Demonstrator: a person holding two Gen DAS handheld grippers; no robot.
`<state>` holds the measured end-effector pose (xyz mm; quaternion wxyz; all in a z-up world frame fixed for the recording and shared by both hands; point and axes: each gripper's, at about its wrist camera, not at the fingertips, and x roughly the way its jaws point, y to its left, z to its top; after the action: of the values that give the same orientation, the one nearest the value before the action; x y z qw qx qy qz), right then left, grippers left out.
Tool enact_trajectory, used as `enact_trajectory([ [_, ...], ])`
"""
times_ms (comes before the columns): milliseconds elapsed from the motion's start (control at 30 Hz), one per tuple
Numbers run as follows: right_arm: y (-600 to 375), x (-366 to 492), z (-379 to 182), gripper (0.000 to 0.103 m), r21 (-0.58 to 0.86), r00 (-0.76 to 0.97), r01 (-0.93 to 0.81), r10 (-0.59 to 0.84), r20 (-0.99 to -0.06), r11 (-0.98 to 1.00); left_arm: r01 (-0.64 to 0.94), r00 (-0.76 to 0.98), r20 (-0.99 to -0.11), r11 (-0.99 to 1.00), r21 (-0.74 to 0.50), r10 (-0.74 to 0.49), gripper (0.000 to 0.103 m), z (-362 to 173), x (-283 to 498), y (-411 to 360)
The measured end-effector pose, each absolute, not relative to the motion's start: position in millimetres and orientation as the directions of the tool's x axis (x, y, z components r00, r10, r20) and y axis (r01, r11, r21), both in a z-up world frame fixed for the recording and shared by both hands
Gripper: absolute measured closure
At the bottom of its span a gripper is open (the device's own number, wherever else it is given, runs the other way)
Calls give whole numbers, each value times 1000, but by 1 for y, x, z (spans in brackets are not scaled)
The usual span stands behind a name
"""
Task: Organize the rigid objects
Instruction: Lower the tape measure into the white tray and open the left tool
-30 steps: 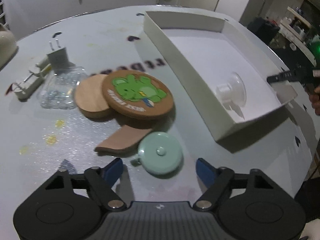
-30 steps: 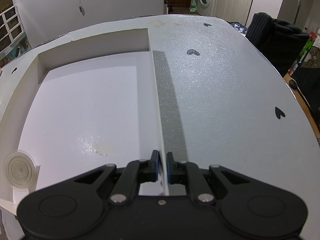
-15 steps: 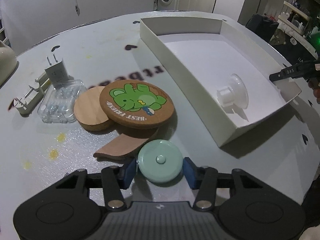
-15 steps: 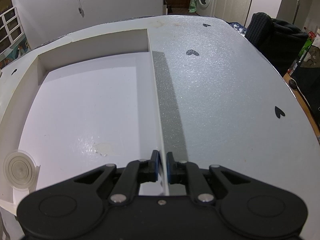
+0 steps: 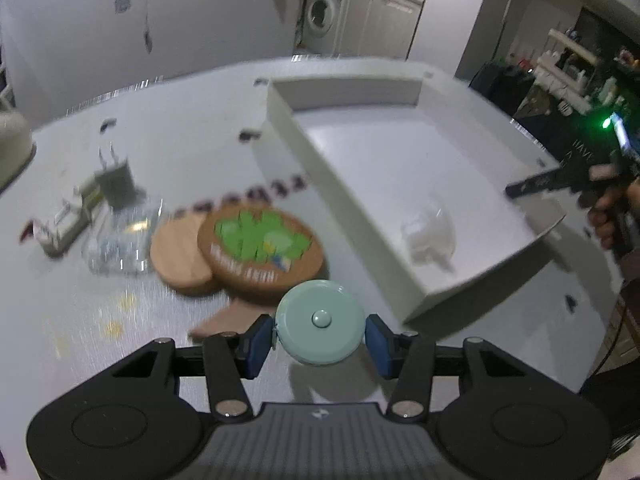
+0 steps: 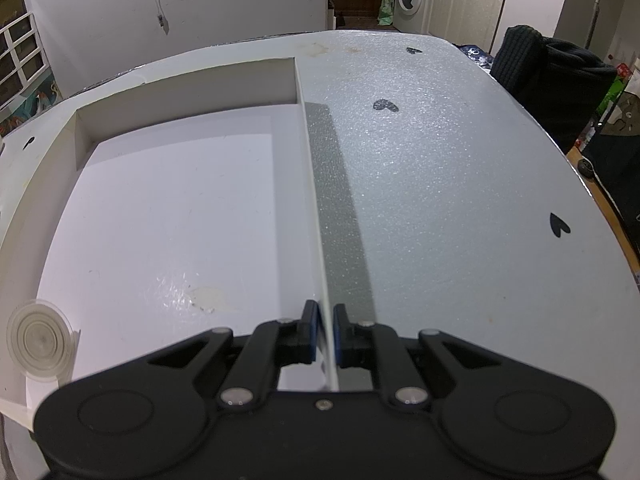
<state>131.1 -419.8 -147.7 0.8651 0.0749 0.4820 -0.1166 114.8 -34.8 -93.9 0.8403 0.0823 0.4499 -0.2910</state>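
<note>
While its blue-padded fingers (image 5: 256, 343) press against both sides of the mint-green round tape measure (image 5: 320, 323), the left gripper (image 5: 320, 340) holds that disc raised off the grey bench (image 5: 180, 152); a shadow lies on the bench beneath it. Just beyond the tape measure sits a round cork coaster (image 5: 262, 249) printed with a green cartoon figure, overlapping a plain wooden disc (image 5: 178, 258) to its left, and a brown flat piece (image 5: 230, 318) pokes out from under them toward the gripper. Farther left of the coaster are a clear plastic case (image 5: 120, 246), a grey plug adapter (image 5: 116, 178) standing behind it, and a small white clip-like item (image 5: 66, 220); motion blur hides their details. To the right of the coaster stands a shallow white cardboard tray (image 5: 340, 200), with a clear suction cup (image 5: 432, 232) lying inside near its closest corner.

The right gripper (image 6: 325, 332) has its fingers (image 6: 309, 330) drawn together on the thin right wall of the tray (image 6: 316, 208), one inside and one outside. From that view the suction cup (image 6: 40, 344) rests at the tray's near left corner, and black heart marks (image 6: 385, 105) dot the bench (image 6: 440, 184) to the tray's right.
</note>
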Motion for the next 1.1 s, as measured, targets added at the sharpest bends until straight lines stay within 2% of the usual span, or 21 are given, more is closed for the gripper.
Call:
enact_trajectory([
  [400,-421,132,-148,94,23,504,278,-125,-855,960,651,468,-718,751,-114,-515,52,-52,166,-100],
  [667,-422,134,-149,95,22,500,287,-130,-856,958,682,447,-755,729,-60,-481,52,-66,206,-147],
  [1100,-425,131,-151,95,34,503,297,-126,-855,954,746,407,-825,664,53,-392,52,-110,228,-192],
])
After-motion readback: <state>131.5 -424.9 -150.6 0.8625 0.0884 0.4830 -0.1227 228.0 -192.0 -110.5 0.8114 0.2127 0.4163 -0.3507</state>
